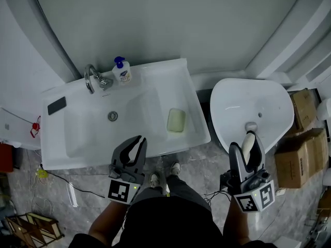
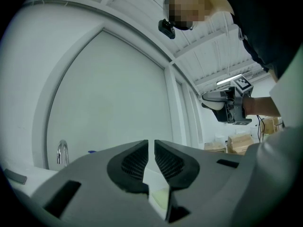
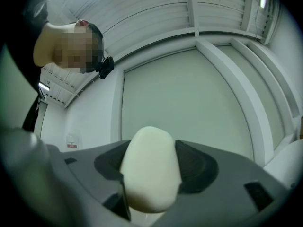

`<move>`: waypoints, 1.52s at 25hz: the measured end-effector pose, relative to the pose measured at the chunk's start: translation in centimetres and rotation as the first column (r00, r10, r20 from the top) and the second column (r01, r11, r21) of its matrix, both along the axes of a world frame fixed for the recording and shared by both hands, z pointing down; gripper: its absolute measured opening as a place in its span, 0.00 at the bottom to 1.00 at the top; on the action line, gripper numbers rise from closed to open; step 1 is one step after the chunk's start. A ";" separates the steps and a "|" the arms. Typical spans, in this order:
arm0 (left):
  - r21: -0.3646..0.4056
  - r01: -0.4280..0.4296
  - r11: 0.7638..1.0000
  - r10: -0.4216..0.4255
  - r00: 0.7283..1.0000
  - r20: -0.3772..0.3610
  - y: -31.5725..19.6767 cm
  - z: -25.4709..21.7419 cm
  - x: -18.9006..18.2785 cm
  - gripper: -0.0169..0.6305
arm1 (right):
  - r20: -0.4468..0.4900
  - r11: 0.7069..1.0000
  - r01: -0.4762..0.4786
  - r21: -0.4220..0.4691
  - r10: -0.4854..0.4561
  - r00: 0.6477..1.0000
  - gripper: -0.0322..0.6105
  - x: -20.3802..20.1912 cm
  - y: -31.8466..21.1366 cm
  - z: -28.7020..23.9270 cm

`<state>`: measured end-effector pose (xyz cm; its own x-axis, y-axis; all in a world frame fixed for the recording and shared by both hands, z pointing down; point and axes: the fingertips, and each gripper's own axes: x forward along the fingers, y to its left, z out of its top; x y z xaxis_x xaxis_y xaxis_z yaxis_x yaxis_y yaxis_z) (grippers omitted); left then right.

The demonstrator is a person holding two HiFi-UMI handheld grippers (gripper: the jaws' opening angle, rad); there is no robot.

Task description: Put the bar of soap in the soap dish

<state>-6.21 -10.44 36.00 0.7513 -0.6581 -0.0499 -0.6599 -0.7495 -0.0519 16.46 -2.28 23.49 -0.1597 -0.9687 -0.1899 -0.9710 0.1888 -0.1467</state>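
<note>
Pale grey wall panels and a grey marbled floor (image 1: 204,161) surround two white basins, seen from above.

The right gripper (image 1: 247,146) is clamped on a cream, rounded bar of soap (image 3: 150,170). In the right gripper view the bar fills the space between the two dark jaws and sticks out past their tips. In the head view this gripper hangs over the near edge of a rounded white pedestal basin (image 1: 271,99), with the soap pointing up towards the basin's bowl.

The left gripper (image 1: 136,142) holds nothing. Its jaws stand nearly together, with only a thin slit between the ribbed pads in the left gripper view. It sits at the front edge of a wide rectangular white sink (image 1: 83,138).

The pale yellow-green rectangular soap dish (image 1: 176,120) lies in the right part of that sink, just beyond the left gripper and well apart from the soap.

A round metal drain (image 1: 113,116) sits mid-sink. On the back rim stand a curved chrome tap (image 1: 92,78) and, just beside it, a white pump bottle with a blue top (image 1: 122,71). A flat black rectangle (image 1: 57,105) lies on the left rim. Brown cardboard boxes (image 1: 293,156) are stacked to the right of the pedestal basin.
</note>
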 end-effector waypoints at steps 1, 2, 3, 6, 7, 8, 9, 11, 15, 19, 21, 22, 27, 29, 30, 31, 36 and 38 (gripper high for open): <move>0.013 0.010 1.000 -0.010 1.000 0.000 -0.4 -0.2 0.3 0.09 | -0.001 1.000 0.010 0.010 -0.010 1.000 0.48 0.4 -0.5 -0.1; 0.021 0.020 1.000 -0.020 1.000 -0.005 -0.8 -0.6 0.5 0.09 | -0.003 1.000 0.018 0.019 -0.018 1.000 0.48 0.8 -1.0 -0.2; 0.026 0.027 0.999 -0.027 1.000 -0.011 -1.1 -0.9 0.9 0.09 | -0.006 0.999 0.023 0.023 -0.023 1.000 0.48 1.1 -1.4 -0.2; 0.029 0.035 0.999 -0.036 0.999 0.015 -1.9 -1.0 1.7 0.09 | -0.007 0.999 0.034 0.015 -0.034 0.999 0.48 2.0 -3.0 0.5; 0.025 0.044 0.999 -0.045 0.999 0.019 -2.4 -1.0 1.9 0.09 | -0.002 0.999 0.042 0.005 -0.042 0.999 0.48 2.1 -3.7 0.9; 0.023 0.054 0.998 -0.055 0.998 0.021 -3.0 -1.0 2.0 0.09 | -0.002 0.999 0.051 -0.007 -0.051 0.999 0.48 2.2 -4.4 1.4; 0.023 0.062 0.998 -0.063 0.998 0.022 -3.4 -1.0 2.1 0.09 | -0.007 0.998 0.060 -0.021 -0.061 0.998 0.48 2.1 -5.0 2.0; 0.015 0.073 0.997 -0.073 0.997 0.031 -4.0 -0.5 2.4 0.09 | -0.014 0.996 0.079 -0.051 -0.080 0.997 0.48 2.0 -6.4 3.5; -0.039 0.097 0.994 -0.095 0.994 0.062 -4.3 1.5 2.2 0.09 | -0.035 0.987 0.109 -0.115 -0.114 0.993 0.48 1.0 -9.1 6.7; -0.072 0.120 0.990 -0.114 0.990 0.078 -4.4 2.7 1.8 0.09 | -0.074 0.976 0.139 -0.167 -0.153 0.986 0.48 -0.5 -11.2 9.8; -0.078 0.123 0.989 -0.117 0.990 0.082 -4.5 3.0 1.9 0.09 | -0.096 0.969 0.146 -0.198 -0.167 0.981 0.48 -1.1 -12.0 11.5; -0.081 0.125 0.989 -0.118 0.989 0.084 -4.6 3.2 1.9 0.09 | -0.104 0.966 0.149 -0.212 -0.174 0.979 0.48 -1.4 -12.4 12.3; -0.102 0.132 0.986 -0.122 0.988 0.098 -4.8 4.1 2.0 0.09 | -0.133 0.950 0.151 -0.274 -0.193 0.972 0.48 -2.3 -14.0 16.4; -0.112 0.137 0.984 -0.125 0.986 0.106 -4.7 4.5 1.9 0.09 | -0.152 0.943 0.145 -0.300 -0.198 0.968 0.48 -2.5 -14.5 18.1; -0.116 0.140 0.983 -0.128 0.986 0.111 -4.7 4.7 1.9 0.09 | -0.162 0.938 0.145 -0.314 -0.203 0.966 0.48 -2.7 -14.7 19.0; -0.119 0.143 0.983 -0.130 0.985 0.115 -4.7 5.0 1.9 0.09 | -0.171 0.933 0.144 -0.329 -0.209 0.963 0.48 -2.8 -14.9 20.0; -0.138 0.159 0.978 -0.141 0.982 0.129 -4.8 5.7 1.6 0.09 | -0.194 0.904 0.129 -0.408 -0.224 0.955 0.48 -3.5 -15.9 24.9; -0.138 0.164 0.977 -0.145 0.980 0.138 -4.8 5.8 1.6 0.09 | -0.205 0.897 0.128 -0.423 -0.232 0.951 0.48 -3.8 -16.4 26.0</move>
